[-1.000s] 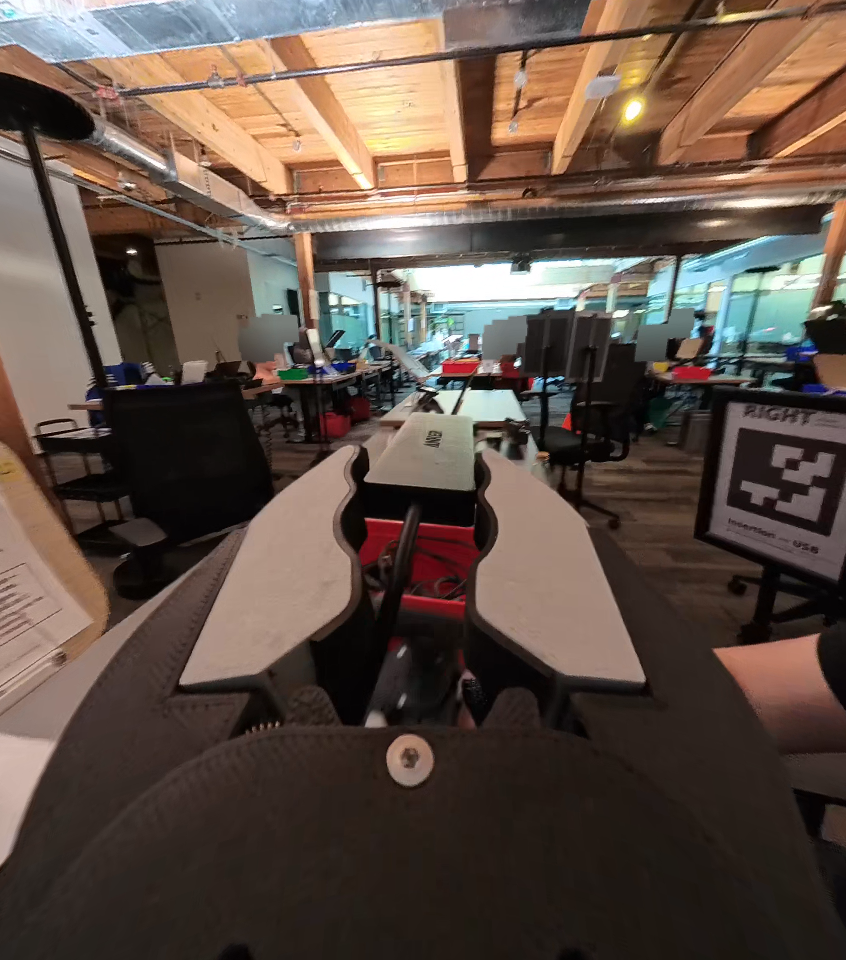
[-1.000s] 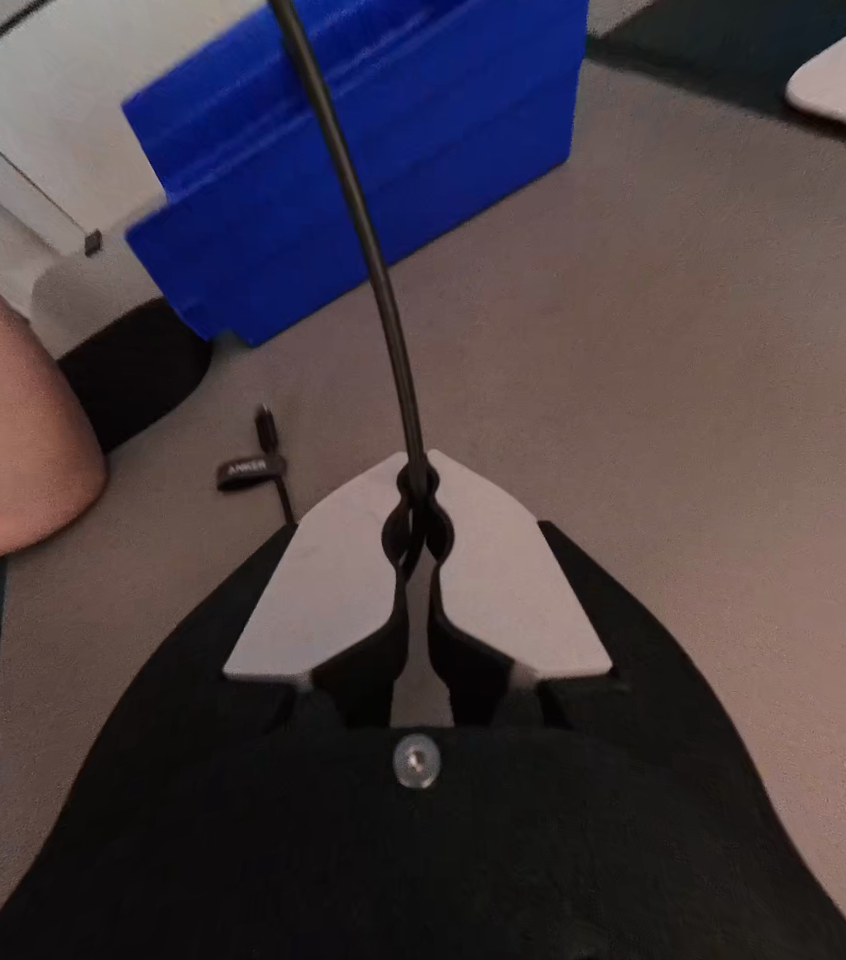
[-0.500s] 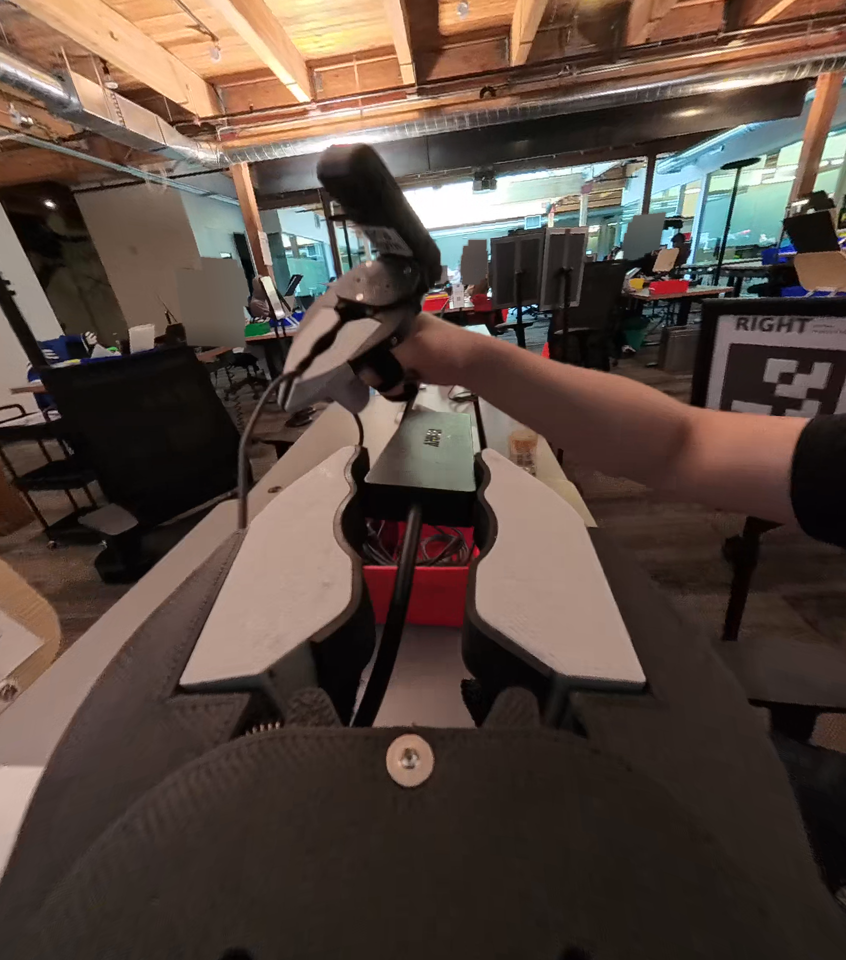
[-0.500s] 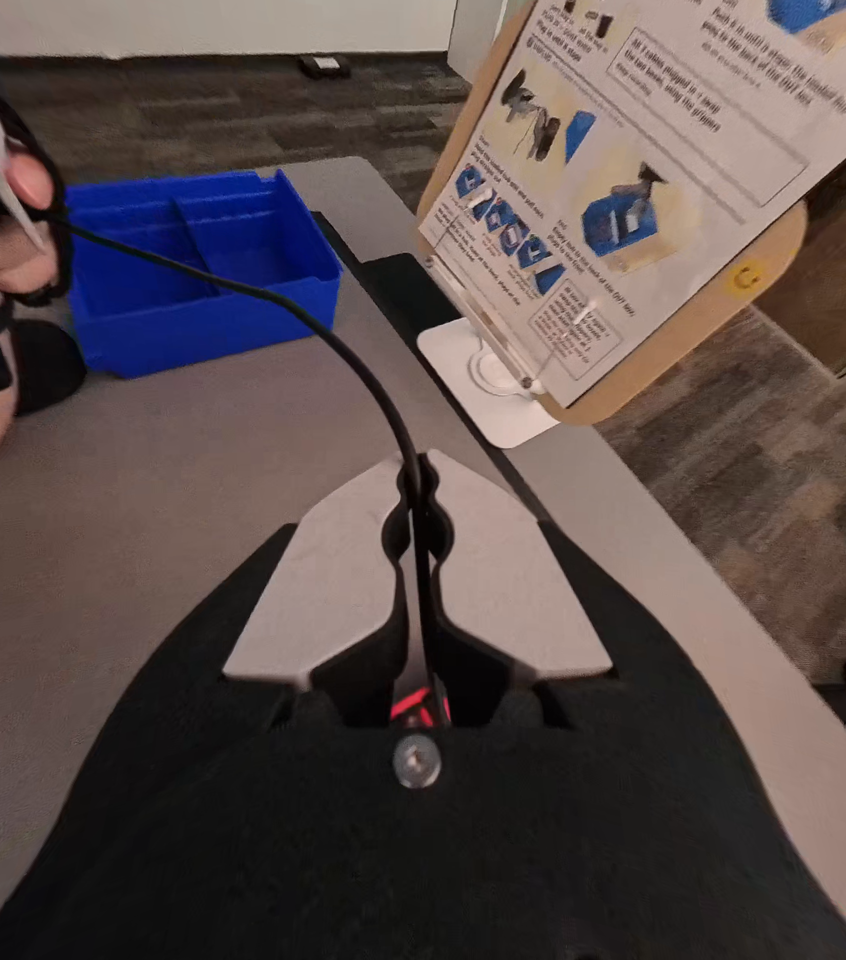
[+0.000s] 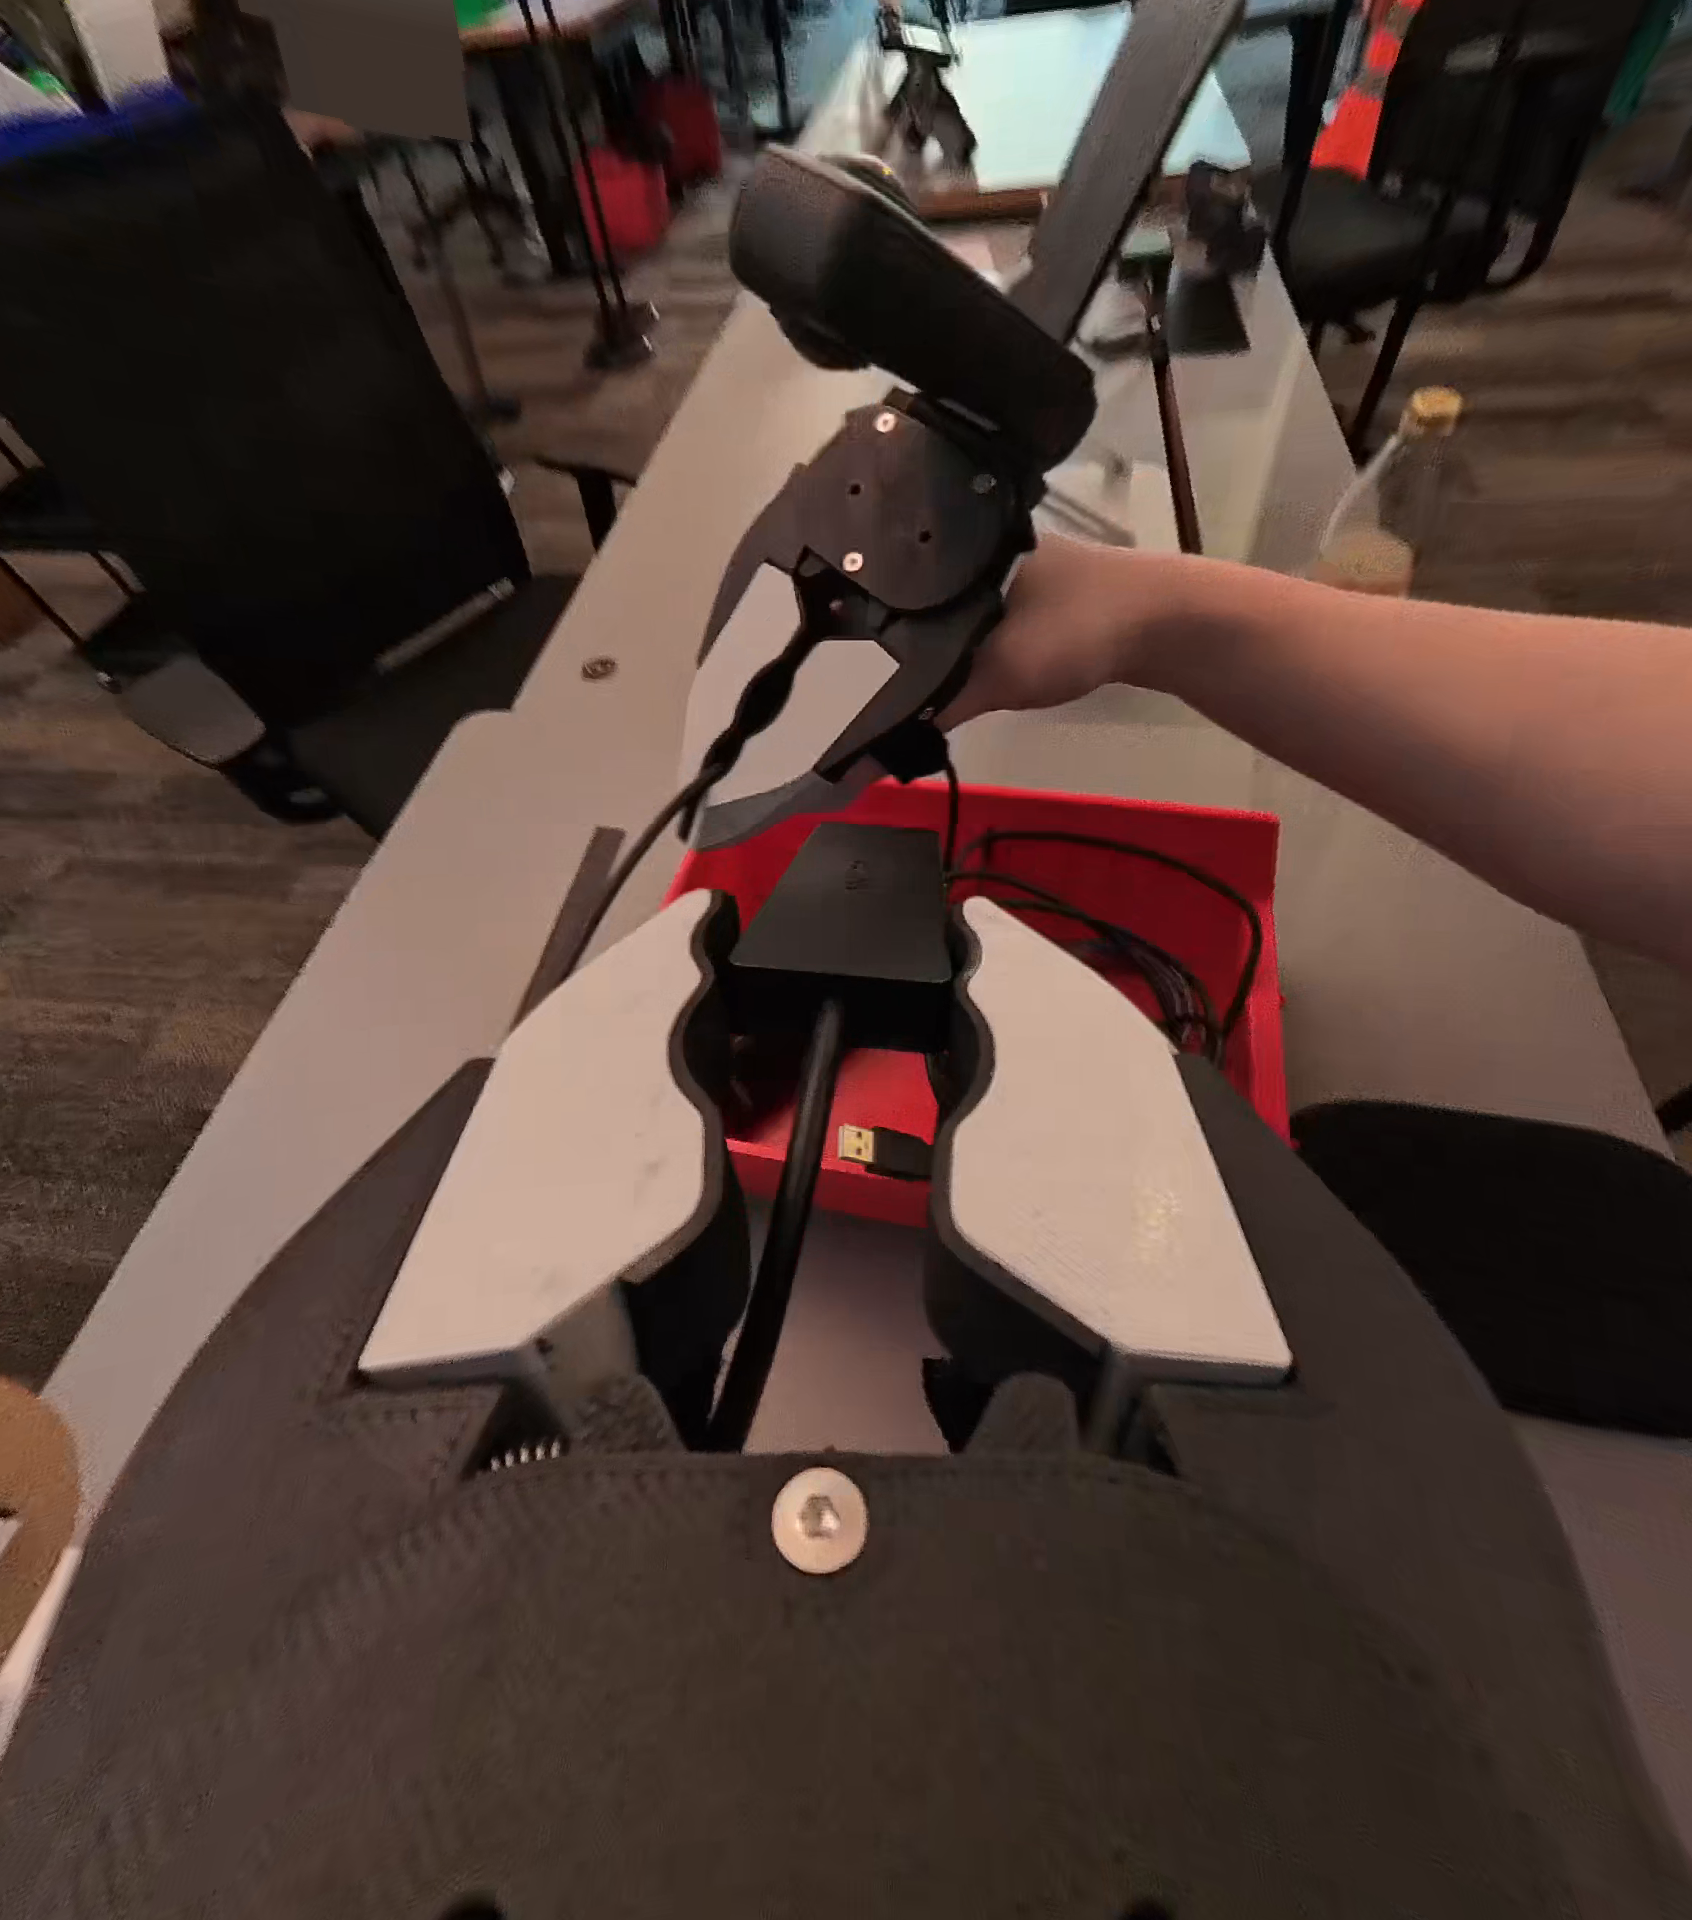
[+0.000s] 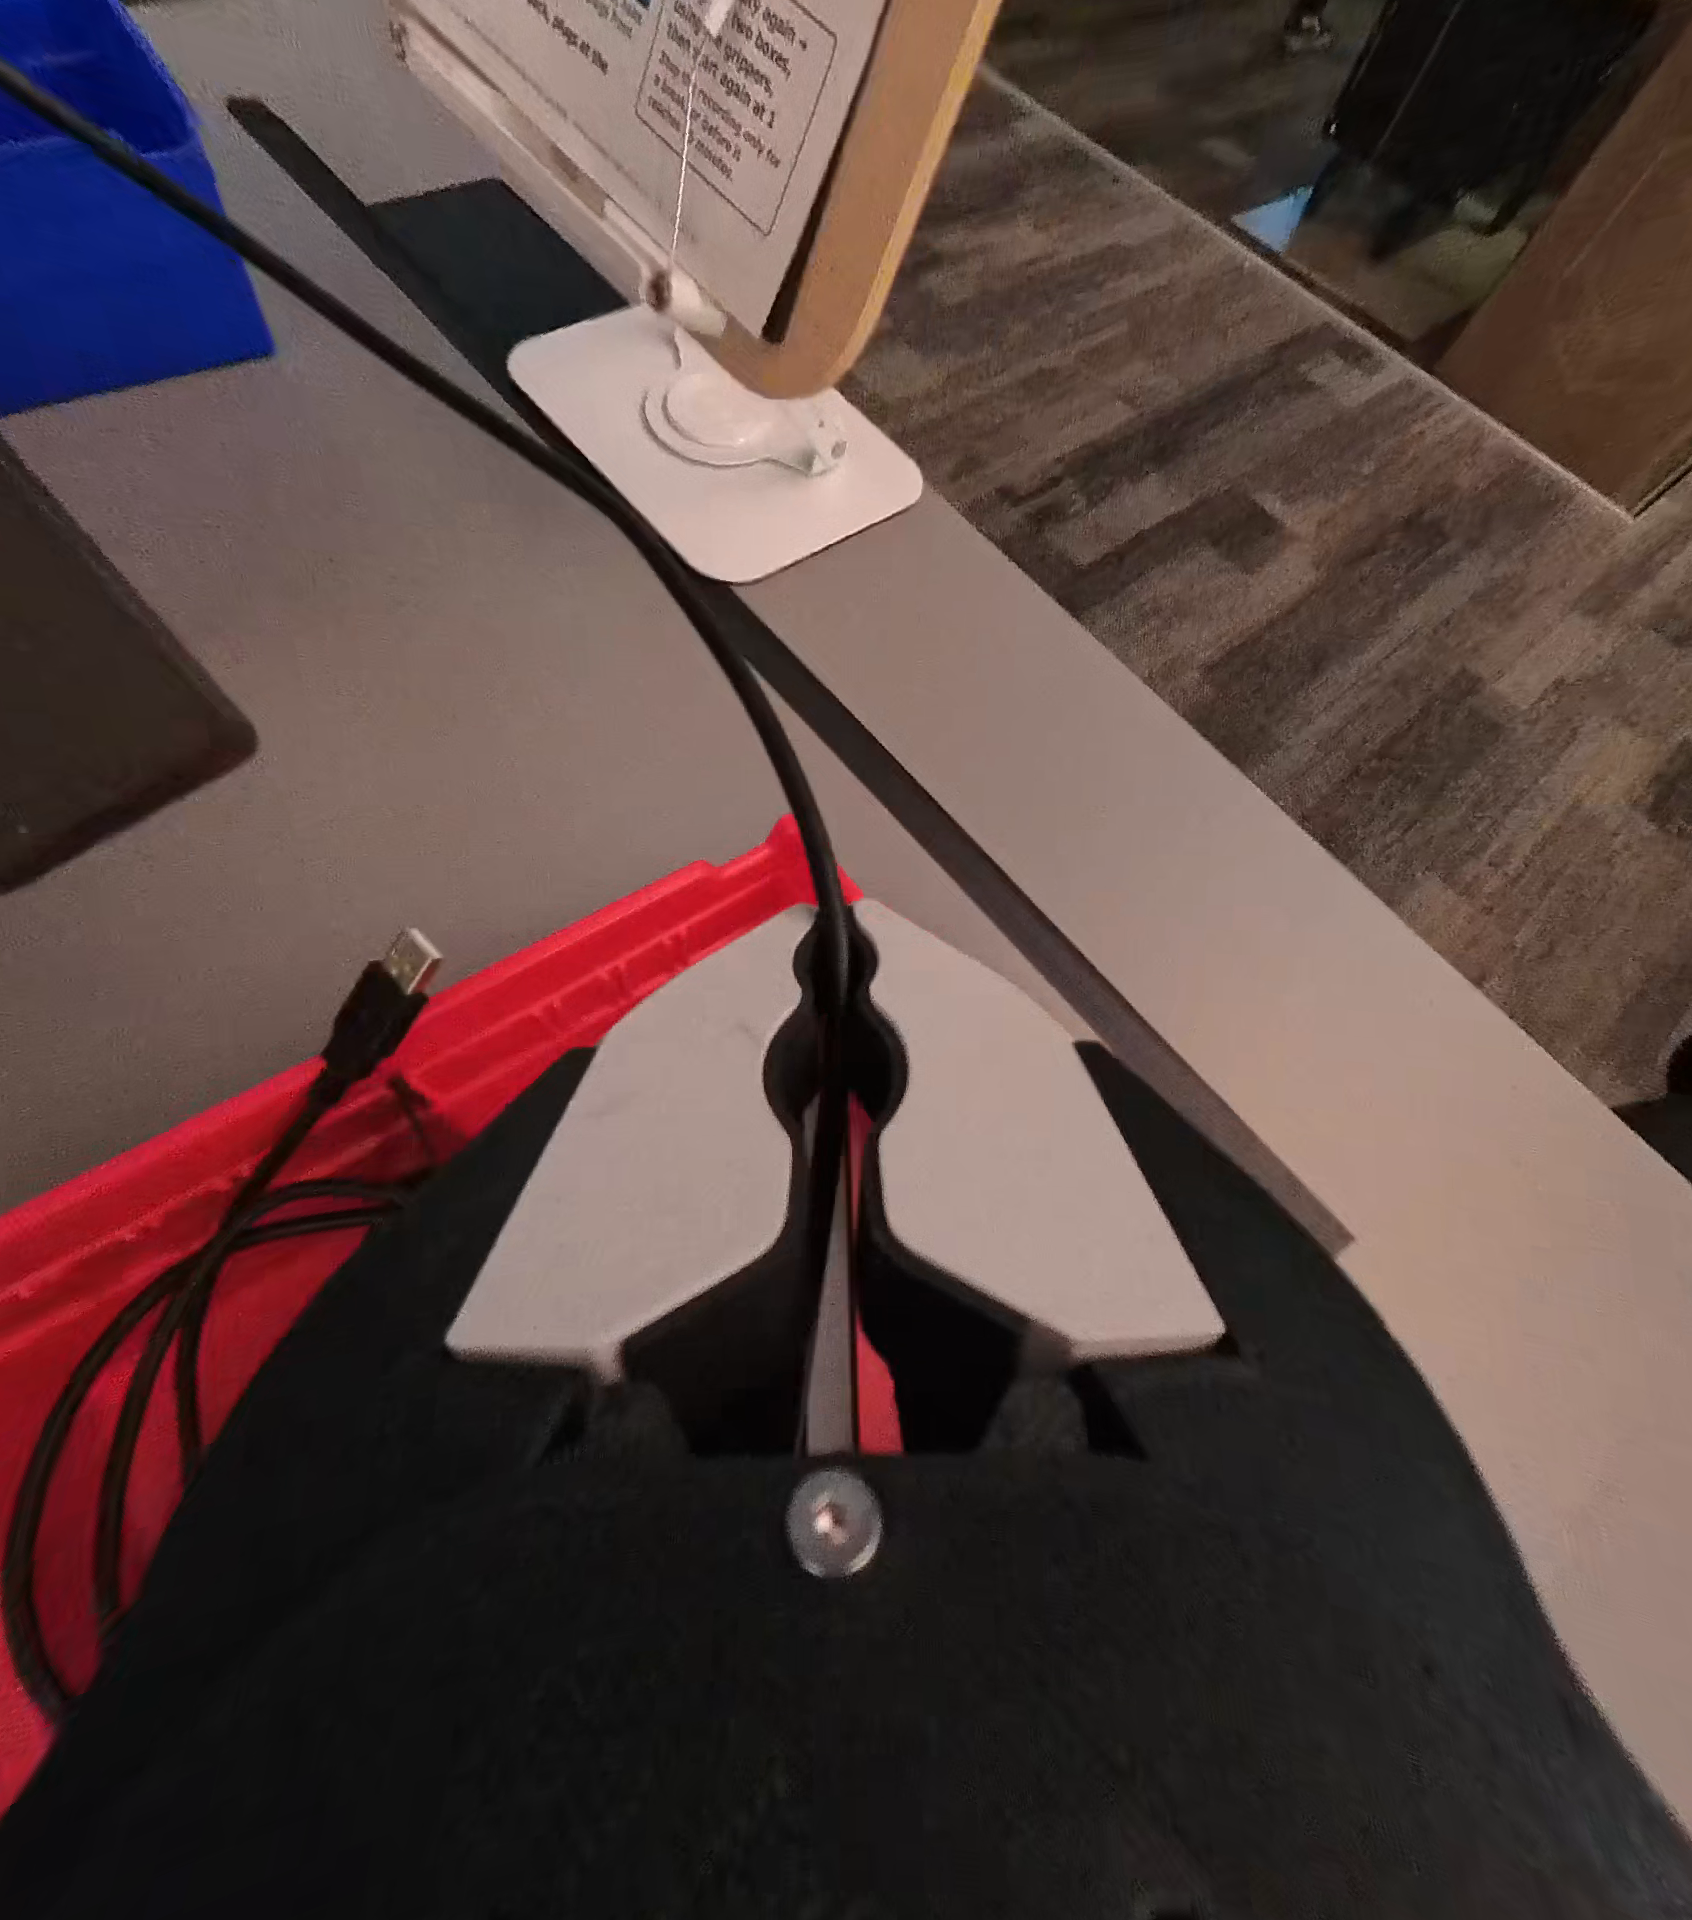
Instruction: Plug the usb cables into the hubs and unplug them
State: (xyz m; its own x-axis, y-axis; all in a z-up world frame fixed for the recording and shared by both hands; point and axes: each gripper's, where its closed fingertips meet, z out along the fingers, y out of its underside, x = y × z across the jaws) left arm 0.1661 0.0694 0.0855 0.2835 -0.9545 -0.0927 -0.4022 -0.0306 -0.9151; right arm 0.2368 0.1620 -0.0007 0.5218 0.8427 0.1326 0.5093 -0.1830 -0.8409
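Observation:
My left gripper (image 5: 837,925) is shut on a black hub (image 5: 847,894) and holds it above a red bin (image 5: 1164,862). A thick black cord (image 5: 785,1195) runs from the hub back between my fingers. My right gripper (image 6: 834,925) is shut on a thin black cable (image 6: 551,457) that arcs up and left. In the left wrist view it (image 5: 717,800) hangs just beyond the hub, over the bin's far left corner. A loose USB plug (image 5: 873,1146) lies in the bin; it also shows over the bin's rim in the right wrist view (image 6: 406,966).
Several coiled black cables (image 6: 146,1351) lie in the red bin (image 6: 613,997). A blue bin (image 6: 42,229) and an instruction board on a white stand (image 6: 717,457) stand farther along the grey table (image 6: 354,675). A black pad (image 5: 1548,1268) lies right of the red bin. The table edge and carpet floor (image 6: 1341,520) are close. My hands' fingertips stand some 15 cm from each other.
My left gripper has tilted down toward the table and red bin, still holding the hub. My right gripper has carried the cable closer, to just above the red bin.

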